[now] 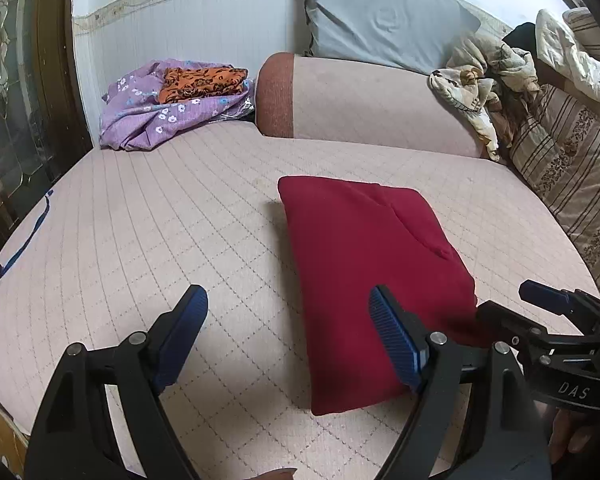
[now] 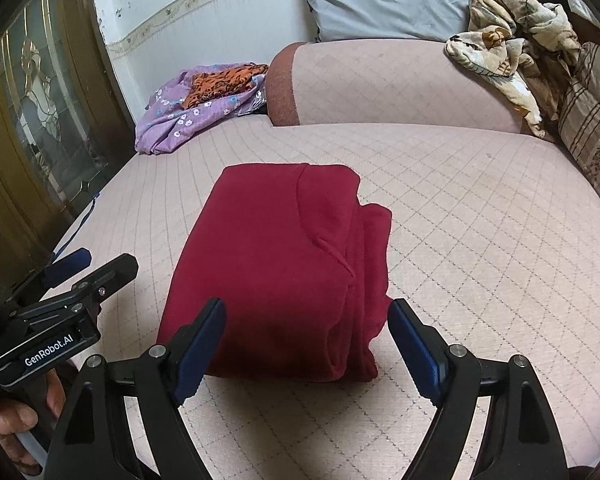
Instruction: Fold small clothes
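A dark red garment (image 1: 364,264) lies folded into a thick rectangle on the quilted beige bed (image 1: 140,240). It also shows in the right wrist view (image 2: 276,264), with folded layers stacked along its right side. My left gripper (image 1: 288,304) is open and empty, hovering near the garment's near left edge. My right gripper (image 2: 306,316) is open and empty, its fingers straddling the garment's near end from above. Each gripper shows in the other's view: the right one (image 1: 512,304) at the right edge, the left one (image 2: 96,264) at the left edge.
A purple floral cloth (image 1: 160,116) with an orange patterned cloth (image 1: 200,82) on top sits at the back left. A beige bolster (image 1: 360,104), a grey pillow (image 1: 380,20), a crumpled floral blanket (image 1: 480,84) and a striped cushion (image 1: 572,184) line the back and right. A glass door (image 1: 8,100) stands left.
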Demonstrator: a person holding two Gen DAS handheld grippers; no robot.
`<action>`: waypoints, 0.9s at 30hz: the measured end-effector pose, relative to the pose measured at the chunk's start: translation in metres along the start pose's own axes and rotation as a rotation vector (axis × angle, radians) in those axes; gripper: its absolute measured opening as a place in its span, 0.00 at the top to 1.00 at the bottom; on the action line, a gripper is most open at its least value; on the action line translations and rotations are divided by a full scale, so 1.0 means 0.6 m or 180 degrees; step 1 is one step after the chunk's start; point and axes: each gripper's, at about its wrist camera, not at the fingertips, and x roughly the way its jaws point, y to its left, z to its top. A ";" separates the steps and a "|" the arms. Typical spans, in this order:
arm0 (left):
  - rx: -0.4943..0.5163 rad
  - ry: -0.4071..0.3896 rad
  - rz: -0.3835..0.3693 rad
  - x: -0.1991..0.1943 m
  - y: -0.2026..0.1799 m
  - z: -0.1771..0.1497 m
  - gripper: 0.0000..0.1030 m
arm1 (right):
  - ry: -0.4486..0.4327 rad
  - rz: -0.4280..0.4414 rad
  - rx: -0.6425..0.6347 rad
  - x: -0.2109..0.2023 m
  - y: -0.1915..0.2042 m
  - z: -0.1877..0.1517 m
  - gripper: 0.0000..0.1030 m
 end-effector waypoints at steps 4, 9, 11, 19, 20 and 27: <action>0.0008 0.0003 0.0011 0.002 -0.002 0.000 0.19 | 0.0017 0.0024 -0.0003 0.003 0.000 -0.001 0.18; 0.0004 0.0017 0.0021 0.005 -0.003 0.000 0.19 | 0.0038 0.0037 0.0014 0.007 -0.004 -0.002 0.18; -0.0004 0.0020 0.0014 0.005 -0.002 0.000 0.19 | 0.0039 0.0038 0.0024 0.008 -0.006 -0.001 0.18; 0.0036 0.0031 0.0010 0.007 -0.005 0.001 0.19 | 0.0073 0.0049 0.0003 0.013 -0.006 -0.001 0.18; 0.0040 0.0030 0.0015 0.007 -0.006 0.001 0.19 | 0.0072 0.0050 0.0001 0.013 -0.007 -0.001 0.18; 0.0046 0.0033 0.0020 0.008 -0.009 0.003 0.19 | 0.0078 0.0051 0.0004 0.012 -0.007 0.000 0.18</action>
